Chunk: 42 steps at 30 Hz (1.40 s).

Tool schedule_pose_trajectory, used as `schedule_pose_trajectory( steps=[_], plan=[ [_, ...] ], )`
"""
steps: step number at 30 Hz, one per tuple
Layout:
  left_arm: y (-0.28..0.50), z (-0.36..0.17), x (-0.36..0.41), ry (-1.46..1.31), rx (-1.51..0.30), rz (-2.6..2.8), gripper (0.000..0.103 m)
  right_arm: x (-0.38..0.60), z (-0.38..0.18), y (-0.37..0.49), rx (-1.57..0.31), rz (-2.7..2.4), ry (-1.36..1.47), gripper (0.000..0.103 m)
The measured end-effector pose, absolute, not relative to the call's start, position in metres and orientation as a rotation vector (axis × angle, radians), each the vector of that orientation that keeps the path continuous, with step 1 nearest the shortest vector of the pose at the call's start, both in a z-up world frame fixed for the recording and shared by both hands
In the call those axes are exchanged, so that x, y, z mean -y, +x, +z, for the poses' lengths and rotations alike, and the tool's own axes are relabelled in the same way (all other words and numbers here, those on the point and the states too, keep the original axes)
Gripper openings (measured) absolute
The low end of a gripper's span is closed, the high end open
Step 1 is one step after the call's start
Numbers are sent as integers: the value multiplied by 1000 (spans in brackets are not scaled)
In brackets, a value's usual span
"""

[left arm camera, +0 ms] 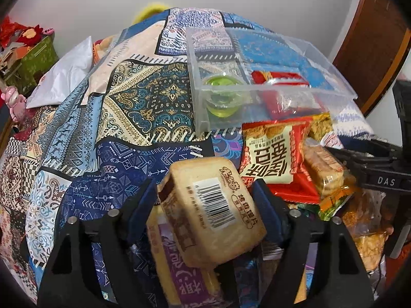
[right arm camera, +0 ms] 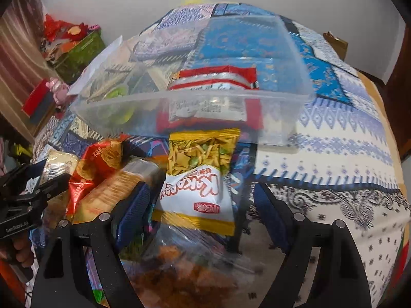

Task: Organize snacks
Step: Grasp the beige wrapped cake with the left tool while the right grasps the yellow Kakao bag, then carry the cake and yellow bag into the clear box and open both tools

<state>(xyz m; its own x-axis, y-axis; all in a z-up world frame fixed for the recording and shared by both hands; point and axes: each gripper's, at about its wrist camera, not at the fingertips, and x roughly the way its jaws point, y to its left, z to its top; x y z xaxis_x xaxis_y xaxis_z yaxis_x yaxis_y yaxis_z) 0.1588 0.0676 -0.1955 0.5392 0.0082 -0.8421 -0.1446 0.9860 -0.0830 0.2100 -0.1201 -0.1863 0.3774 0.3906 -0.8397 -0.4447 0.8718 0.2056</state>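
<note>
Blue-padded jaws wide, unclamped: left gripper (left arm camera: 203, 183) astride toast packet (left arm camera: 213, 210), right gripper (right arm camera: 203, 187) astride yellow snack bag (right arm camera: 200, 174).

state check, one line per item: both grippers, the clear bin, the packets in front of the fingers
left gripper: open, straddling the barcode bread packet
right gripper: open, straddling the yellow-and-white snack bag
clear bin: lidless, holding a red packet and a green jelly cup
</note>
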Motion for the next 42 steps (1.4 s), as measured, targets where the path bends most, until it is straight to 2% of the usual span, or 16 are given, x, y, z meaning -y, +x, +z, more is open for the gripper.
schedule_pose_trajectory(
  steps=[2,4,6,9,11,17,31,34,35,42],
  plan=[
    [160,-196,-65,-129,-996,93,77,119,-188,211,-1054,533,-64,76],
    [163,-198,-66,-126,-1000,89,77,119,-187,212,-1052,544,-68,69],
    [164,-201,-68,-137,-1004,89,77,119,-188,213,-1051,552,-71,58],
    [164,-204,-72,-162,-1000,89,75,120,-187,212,-1041,555,-69,52],
    [163,-202,-71,-156,-994,93,73,122,-187,211,-1037,554,-56,49],
    [158,-191,-69,-144,-967,94,59,133,-177,205,-1009,536,-27,47],
    [153,-136,-63,-173,-824,58,55,155,-127,191,-880,534,33,47],
    [159,-120,-59,-174,-784,41,55,158,-119,193,-861,546,48,35],
    [161,-116,-57,-174,-773,37,55,158,-117,194,-861,557,56,23],
    [178,-97,-48,-175,-721,12,55,152,-117,205,-867,561,39,22]
  ],
)
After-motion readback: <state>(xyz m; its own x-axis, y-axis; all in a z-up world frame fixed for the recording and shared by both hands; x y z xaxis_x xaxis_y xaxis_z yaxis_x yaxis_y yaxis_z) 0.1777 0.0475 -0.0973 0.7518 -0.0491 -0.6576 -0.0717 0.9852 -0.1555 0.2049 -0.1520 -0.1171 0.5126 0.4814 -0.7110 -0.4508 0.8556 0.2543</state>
